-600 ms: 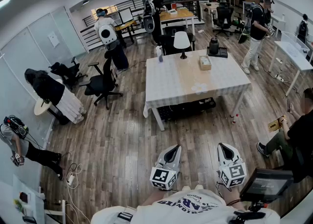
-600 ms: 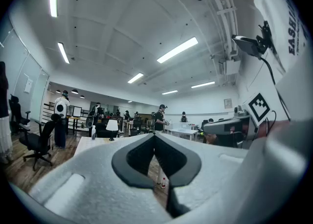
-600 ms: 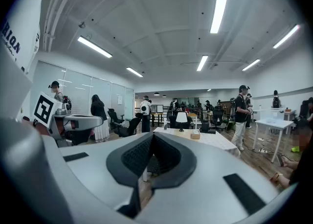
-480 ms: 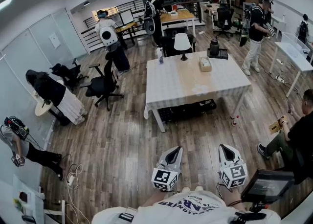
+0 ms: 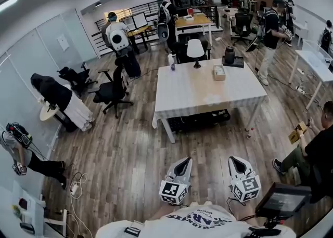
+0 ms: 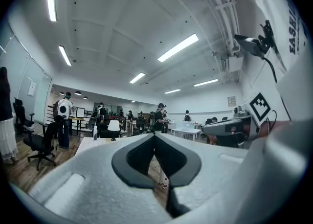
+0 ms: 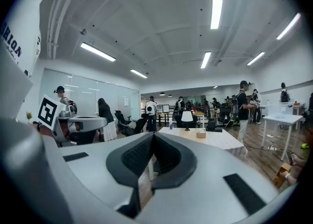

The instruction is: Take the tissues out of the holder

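The tissue holder [image 5: 219, 72], a small tan box with white tissue on top, stands on the far right part of the white table [image 5: 197, 96]; it also shows small in the right gripper view [image 7: 200, 133]. My left gripper [image 5: 183, 161] and right gripper [image 5: 235, 160] hang close to my body over the wooden floor, well short of the table. Both point toward it. Each has its jaws closed tip to tip with nothing between them, as the left gripper [image 6: 154, 136] and right gripper [image 7: 152, 136] show in their own views.
On the table also stand a white lamp [image 5: 195, 50], a black device [image 5: 229, 55] and a small bottle [image 5: 171, 60]. A black office chair [image 5: 112, 90] is left of the table. Several people stand or sit around the room; one sits at the right [image 5: 317, 148].
The head view has shifted a little, so the table sits slightly lower in the picture. Both grippers stay near my body, still closed and empty.
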Motion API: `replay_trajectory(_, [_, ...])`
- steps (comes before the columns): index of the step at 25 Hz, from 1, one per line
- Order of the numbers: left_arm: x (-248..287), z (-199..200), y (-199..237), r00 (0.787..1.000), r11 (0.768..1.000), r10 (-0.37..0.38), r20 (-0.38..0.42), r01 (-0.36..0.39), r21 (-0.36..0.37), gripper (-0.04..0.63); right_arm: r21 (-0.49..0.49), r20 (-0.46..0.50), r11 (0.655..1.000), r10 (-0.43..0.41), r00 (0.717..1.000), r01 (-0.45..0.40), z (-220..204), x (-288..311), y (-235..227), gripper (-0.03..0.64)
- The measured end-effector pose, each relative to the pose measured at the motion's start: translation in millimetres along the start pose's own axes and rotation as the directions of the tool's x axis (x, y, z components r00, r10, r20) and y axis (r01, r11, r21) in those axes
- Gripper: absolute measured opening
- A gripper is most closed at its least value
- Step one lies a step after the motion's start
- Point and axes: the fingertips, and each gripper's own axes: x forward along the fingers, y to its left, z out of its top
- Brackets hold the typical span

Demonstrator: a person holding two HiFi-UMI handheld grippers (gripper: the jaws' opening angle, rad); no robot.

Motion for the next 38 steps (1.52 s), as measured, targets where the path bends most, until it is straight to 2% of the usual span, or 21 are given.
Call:
replay_trajectory(9, [23, 3, -46, 1.000, 1.000, -0.011, -0.026, 0.011, 0.009, 0.006, -0.011, -0.030, 0.999, 0.041, 0.999, -0.041, -15, -16, -34, 0.009])
replay_trajectory(14, [35, -17, -56, 0.997, 1.000, -0.003, -0.077, 0.002, -0.010, 0.006, 0.028, -0.111, 0.999, 0.030, 0.993, -0.027, -45, -13, -55, 0.009])
replay_trajectory(19, [40, -25, -58, 0.995, 0.999, -0.002, -0.100, 0.006, 0.044, 0.006, 0.056, -0.148, 0.998, 0.049, 0.988, -0.041, -63, -13, -55, 0.009])
replay_trajectory(23, [53, -30, -64, 0.996, 0.989, 0.015, -0.093, -0.001, 0.150, 0.006, 0.067, -0.181, 0.997, 0.056, 0.982, -0.045, -81, -4, -74, 0.009])
replay_trajectory(28, [75, -38, -56, 0.995, 0.995, 0.017, -0.099, -0.007, 0.101, 0.006, 0.056, -0.152, 0.998, 0.046, 0.987, -0.038, -74, 9, -91, 0.009])
replay_trajectory(34, [88, -34, -45, 0.996, 0.999, 0.008, -0.086, -0.005, 0.032, 0.006, 0.064, -0.172, 0.998, 0.027, 0.985, -0.017, -74, 11, -97, 0.009])
replay_trajectory(38, [103, -33, -31, 0.997, 1.000, 0.010, -0.078, -0.008, 0.030, 0.006, 0.060, -0.183, 0.998, 0.023, 0.983, -0.012, -72, 24, -103, 0.009])
